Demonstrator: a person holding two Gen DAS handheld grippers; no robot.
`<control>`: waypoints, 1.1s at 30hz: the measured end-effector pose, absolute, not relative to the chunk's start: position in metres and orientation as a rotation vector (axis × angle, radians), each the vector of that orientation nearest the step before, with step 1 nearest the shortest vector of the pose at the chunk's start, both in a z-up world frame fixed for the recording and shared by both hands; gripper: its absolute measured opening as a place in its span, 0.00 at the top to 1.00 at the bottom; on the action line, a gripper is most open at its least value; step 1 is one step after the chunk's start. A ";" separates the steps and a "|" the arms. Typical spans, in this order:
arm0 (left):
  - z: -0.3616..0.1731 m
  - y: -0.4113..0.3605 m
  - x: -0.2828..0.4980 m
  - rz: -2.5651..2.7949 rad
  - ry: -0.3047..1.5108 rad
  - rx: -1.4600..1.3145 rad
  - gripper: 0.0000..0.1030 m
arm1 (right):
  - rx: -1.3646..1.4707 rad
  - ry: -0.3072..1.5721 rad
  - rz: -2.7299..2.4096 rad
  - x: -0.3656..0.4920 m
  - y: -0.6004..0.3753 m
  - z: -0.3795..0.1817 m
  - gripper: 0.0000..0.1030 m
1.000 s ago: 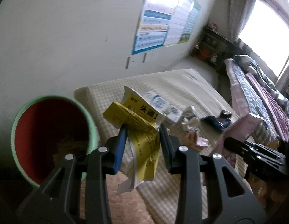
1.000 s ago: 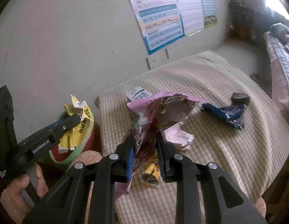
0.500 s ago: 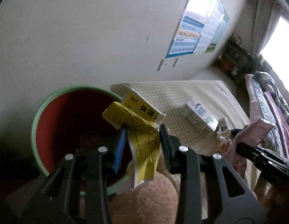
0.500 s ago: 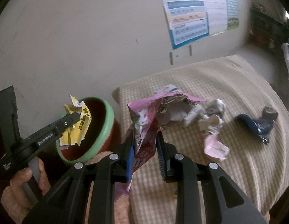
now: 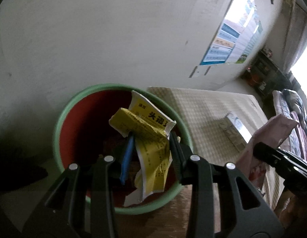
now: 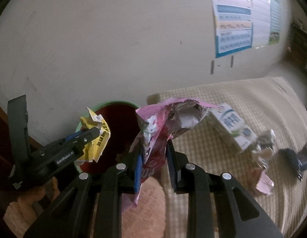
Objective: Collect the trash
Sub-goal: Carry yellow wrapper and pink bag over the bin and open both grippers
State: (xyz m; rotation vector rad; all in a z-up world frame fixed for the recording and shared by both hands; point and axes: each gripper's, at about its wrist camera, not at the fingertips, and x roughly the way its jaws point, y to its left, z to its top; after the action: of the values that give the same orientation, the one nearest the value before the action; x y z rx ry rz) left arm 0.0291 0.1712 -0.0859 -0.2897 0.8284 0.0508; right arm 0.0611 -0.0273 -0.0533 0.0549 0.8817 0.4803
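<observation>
Checked cloth table (image 6: 242,103), round green-rimmed bin (image 5: 62,119), crumpled yellow paper (image 5: 151,148)

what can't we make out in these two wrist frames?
- Bin contents: left wrist view, dark and hidden behind the yellow box and left gripper.
- Bin floor: right wrist view, blocked by the pink bag in the right gripper.
- Small litter beyond the carton: right wrist view, blurred.
- Poster text: both views, blurred.
</observation>
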 end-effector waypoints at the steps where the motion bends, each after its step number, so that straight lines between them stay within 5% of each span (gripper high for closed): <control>1: -0.087 0.176 0.029 0.061 0.830 -0.293 0.67 | 0.049 0.882 0.488 0.062 -0.023 -0.054 0.77; 23: -0.114 0.222 0.029 0.154 0.864 -0.356 0.67 | -0.086 0.902 0.577 0.089 0.062 -0.073 0.76; 24: -0.114 0.224 0.029 0.158 0.858 -0.360 0.63 | -0.087 0.899 0.579 0.091 0.064 -0.073 0.74; 27: -0.110 0.226 0.026 0.198 0.809 -0.340 0.25 | -0.083 0.874 0.583 0.093 0.067 -0.072 0.46; 33: -0.099 0.216 0.015 0.251 0.689 -0.215 0.07 | -0.081 0.838 0.550 0.088 0.053 -0.070 0.36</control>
State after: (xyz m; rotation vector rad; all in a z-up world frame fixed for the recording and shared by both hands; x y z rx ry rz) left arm 0.0155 0.2158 -0.0992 -0.2147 0.6886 0.2509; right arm 0.0882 0.0529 -0.0698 -0.0805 0.8379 0.5503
